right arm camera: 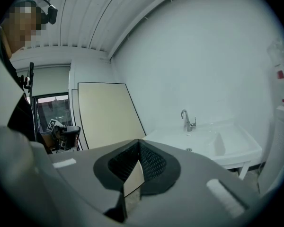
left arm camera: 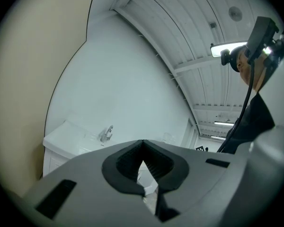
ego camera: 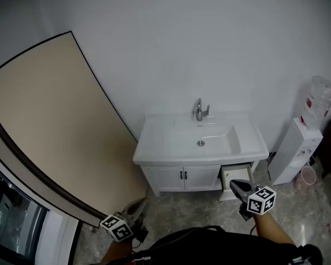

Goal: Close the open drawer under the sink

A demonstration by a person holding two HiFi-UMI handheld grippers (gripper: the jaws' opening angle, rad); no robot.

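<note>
Open drawer [ego camera: 235, 176], white sink [ego camera: 154, 152], water dispenser [ego camera: 295, 153]

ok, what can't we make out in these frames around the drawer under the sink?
Drawer contents: head view, too small; right hand-held gripper overlaps its front.
Cabinet front, both gripper views: mostly covered by that hand-held gripper's own grey body.
Cabinet door handles: head view, too small for detail.

Soft even indoor light; ceiling lamp [left arm camera: 219, 48] glares; fisheye edges dark, bent.
</note>
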